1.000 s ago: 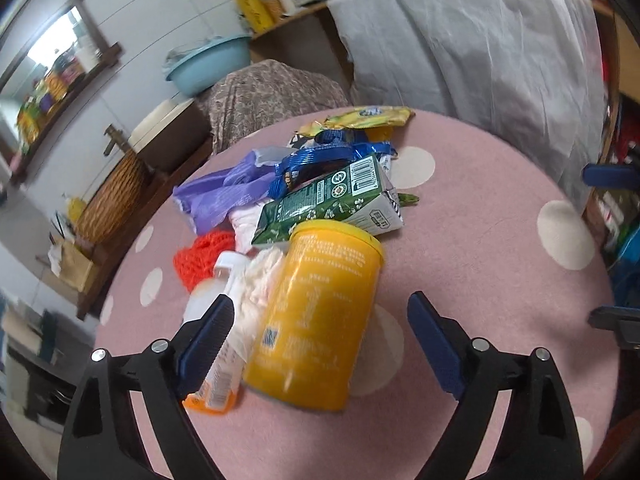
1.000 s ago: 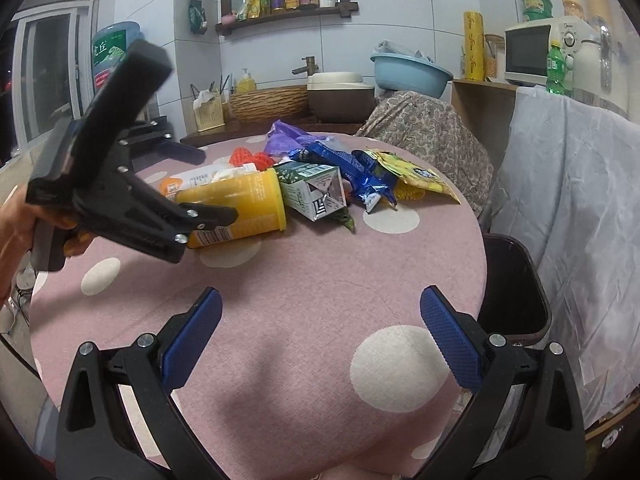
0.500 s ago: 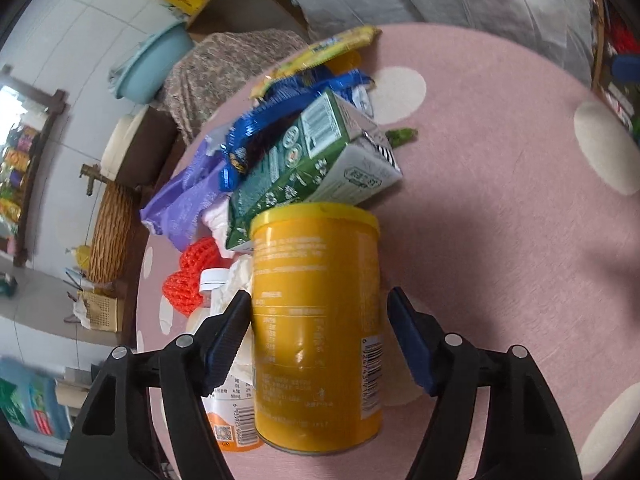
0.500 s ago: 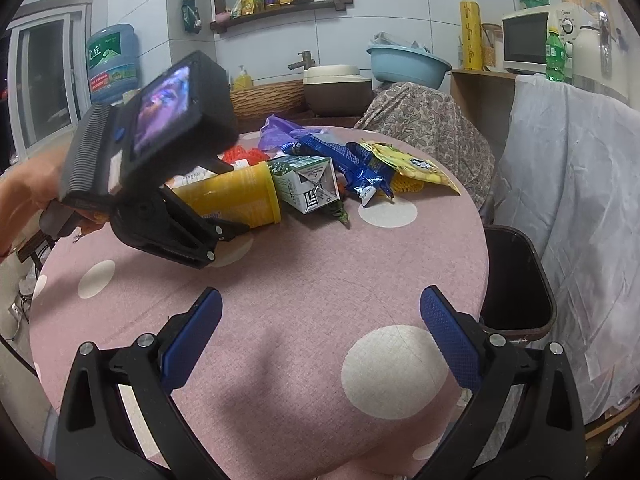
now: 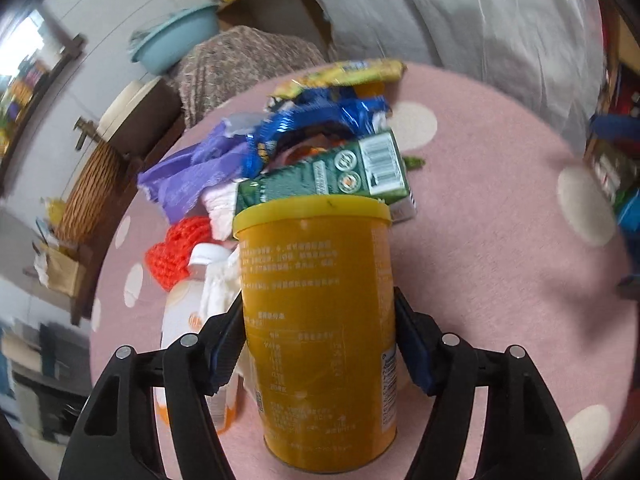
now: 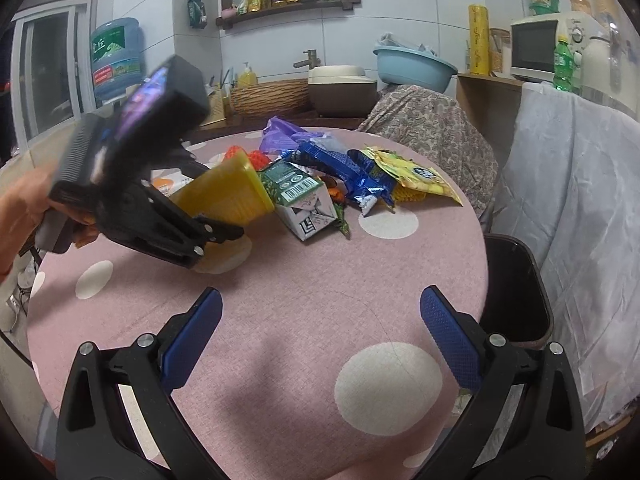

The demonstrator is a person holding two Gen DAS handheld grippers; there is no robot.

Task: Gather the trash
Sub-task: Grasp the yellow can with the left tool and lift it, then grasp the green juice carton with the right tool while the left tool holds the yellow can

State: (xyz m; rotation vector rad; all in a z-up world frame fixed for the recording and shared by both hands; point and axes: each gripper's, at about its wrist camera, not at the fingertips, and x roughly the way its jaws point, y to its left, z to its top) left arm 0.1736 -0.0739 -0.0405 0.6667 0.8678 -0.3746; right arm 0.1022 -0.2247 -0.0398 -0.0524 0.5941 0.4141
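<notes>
My left gripper (image 5: 318, 344) is shut on a yellow canister (image 5: 320, 320), its blue pads pressed on both sides. In the right wrist view the canister (image 6: 228, 196) is tilted up off the pink dotted table (image 6: 304, 312) in the left gripper (image 6: 208, 236). Behind it lies a trash pile: a green carton (image 5: 340, 176), a blue wrapper (image 5: 320, 124), a yellow packet (image 5: 344, 74), a purple bag (image 5: 188, 172), a red net (image 5: 180, 252) and a white bottle (image 5: 188, 320). My right gripper (image 6: 320, 332) is open and empty above the table's near side.
A black bin (image 6: 516, 288) stands beside the table on the right, below its edge. A chair with patterned cloth (image 6: 432, 140) is behind the table. A grey sheet (image 6: 580, 200) hangs at the right. A counter with basket and basin runs along the back wall.
My left gripper closed its jaws onto the yellow canister and tilted it up off the table. My right gripper stayed open and nearly still.
</notes>
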